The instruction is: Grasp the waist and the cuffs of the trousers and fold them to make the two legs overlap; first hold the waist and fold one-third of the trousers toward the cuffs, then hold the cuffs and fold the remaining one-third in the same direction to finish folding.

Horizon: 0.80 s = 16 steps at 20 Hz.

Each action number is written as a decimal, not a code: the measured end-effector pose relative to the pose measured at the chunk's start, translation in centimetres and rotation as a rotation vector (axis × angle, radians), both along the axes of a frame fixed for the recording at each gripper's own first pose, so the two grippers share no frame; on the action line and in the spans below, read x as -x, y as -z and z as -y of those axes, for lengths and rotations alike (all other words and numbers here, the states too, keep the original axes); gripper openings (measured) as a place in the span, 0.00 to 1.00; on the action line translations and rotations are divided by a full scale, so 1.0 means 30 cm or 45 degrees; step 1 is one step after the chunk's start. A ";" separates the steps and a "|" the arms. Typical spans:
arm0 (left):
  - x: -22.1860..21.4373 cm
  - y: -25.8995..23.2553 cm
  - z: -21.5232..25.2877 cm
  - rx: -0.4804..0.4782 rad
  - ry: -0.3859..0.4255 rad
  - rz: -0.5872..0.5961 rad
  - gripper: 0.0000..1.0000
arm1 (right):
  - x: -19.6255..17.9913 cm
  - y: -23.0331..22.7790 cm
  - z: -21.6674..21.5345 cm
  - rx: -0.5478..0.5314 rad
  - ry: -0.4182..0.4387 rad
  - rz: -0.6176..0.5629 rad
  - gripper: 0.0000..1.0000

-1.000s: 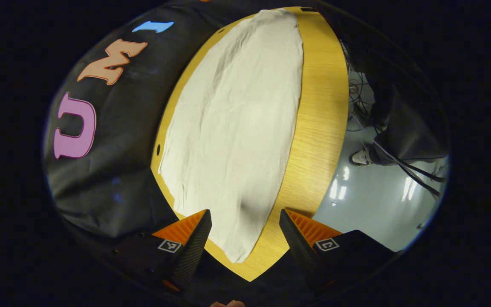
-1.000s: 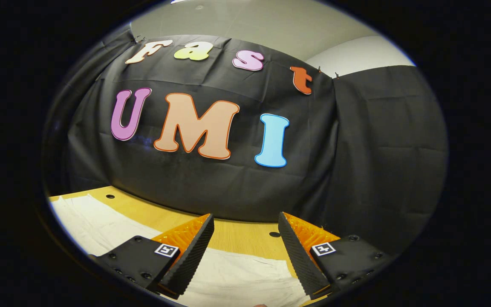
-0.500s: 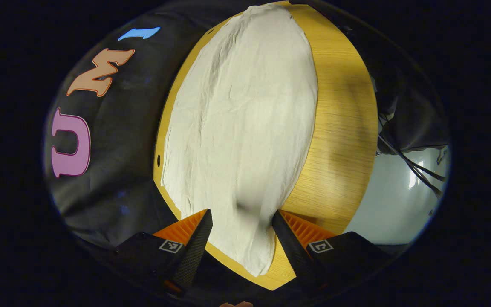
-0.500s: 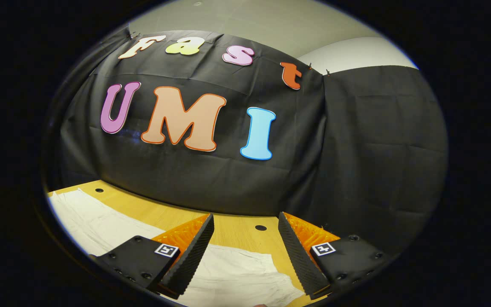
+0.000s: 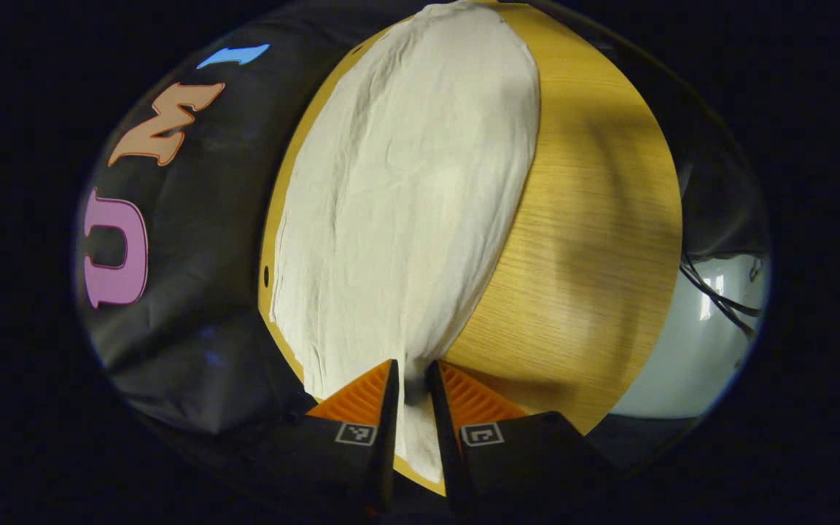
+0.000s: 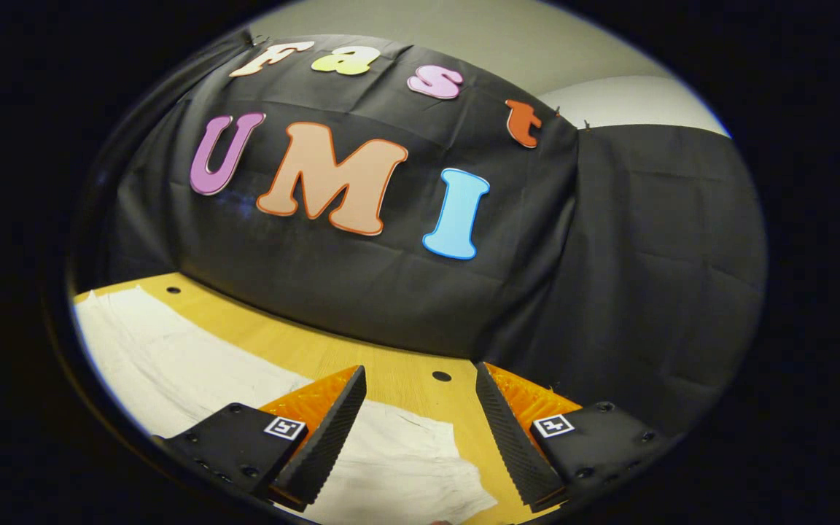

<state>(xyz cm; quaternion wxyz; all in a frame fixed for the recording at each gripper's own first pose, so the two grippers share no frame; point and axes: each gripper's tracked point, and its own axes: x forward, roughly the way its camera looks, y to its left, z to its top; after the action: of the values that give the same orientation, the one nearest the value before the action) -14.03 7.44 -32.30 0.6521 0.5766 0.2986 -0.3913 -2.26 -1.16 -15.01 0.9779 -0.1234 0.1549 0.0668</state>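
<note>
Left gripper point(image 5: 411, 379) pinched trousers point(image 5: 405, 189) edge on table point(image 5: 595, 240); right gripper point(image 6: 420, 397) gaped wide above cloth.

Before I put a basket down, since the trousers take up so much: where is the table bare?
Bare wood lies between the trousers and the table edge by the floor. A narrow strip runs between trousers and black cloth. It is crowded where the left gripper pinches the fabric.
</note>
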 end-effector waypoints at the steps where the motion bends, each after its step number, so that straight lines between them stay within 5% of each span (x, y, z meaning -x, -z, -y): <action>1: 0.009 0.006 0.000 0.002 -0.012 -0.011 0.23 | 0.012 0.011 0.015 0.033 -0.019 -0.012 0.97; 4: 0.019 0.011 0.000 0.012 -0.038 -0.014 0.02 | 0.055 0.058 0.055 0.139 -0.088 -0.057 0.99; 9: 0.025 0.010 0.004 -0.014 -0.038 0.000 0.00 | 0.133 0.160 0.134 0.356 -0.222 -0.135 0.97; 16: 0.027 0.011 0.004 -0.027 -0.047 0.037 0.00 | 0.312 0.328 0.206 0.701 -0.553 -0.284 0.97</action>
<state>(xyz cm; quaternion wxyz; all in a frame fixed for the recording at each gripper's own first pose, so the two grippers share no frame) -14.84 7.33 -32.64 0.6573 0.5836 0.3040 -0.3674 -11.63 -7.33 -24.86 0.8482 -0.4038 0.2431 0.2417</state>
